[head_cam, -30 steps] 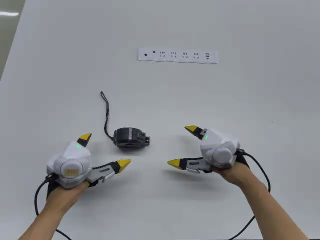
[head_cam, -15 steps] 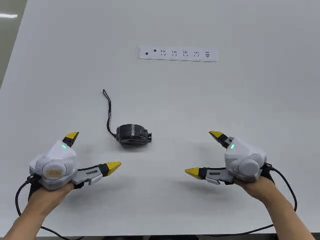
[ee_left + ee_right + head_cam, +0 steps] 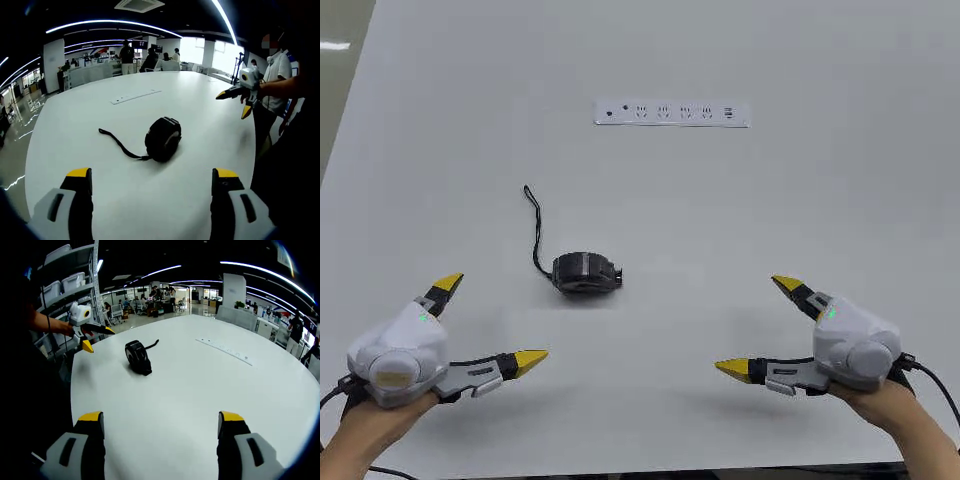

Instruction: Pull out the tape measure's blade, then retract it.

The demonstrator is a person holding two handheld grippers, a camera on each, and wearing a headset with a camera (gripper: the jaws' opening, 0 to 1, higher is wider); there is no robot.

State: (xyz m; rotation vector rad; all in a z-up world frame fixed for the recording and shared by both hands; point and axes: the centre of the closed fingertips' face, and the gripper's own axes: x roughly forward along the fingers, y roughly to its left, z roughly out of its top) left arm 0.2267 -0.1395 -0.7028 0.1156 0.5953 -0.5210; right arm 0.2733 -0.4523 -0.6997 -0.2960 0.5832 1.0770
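1. Left gripper: near left of the white table. Jaws spread wide, nothing between them. It is well apart from the tape measure, and its own view looks straight at the case.

2. Strap: thin black cord, lying loose on the table and running from its far end down to the case. Limp, so I would not pull by it.

3. Tape measure: small dark rounded case, resting on the table farther out than both grippers and nearer my left one. No blade shows outside the case, and the end hook is too small for me to pick out. I judge it compact, dense for its size and hard-shelled, and it is likely to skid on the smooth top if nudged. I would clamp the case body with one gripper and pinch the blade's end hook with the other. The blade should be thin and springy. It may kink and will snap back, so I would feed it in slowly.

4. Power strip: white, on the far side, well apart from everything.

5. Right gripper: near right. Jaws spread wide, empty, well apart from the case.
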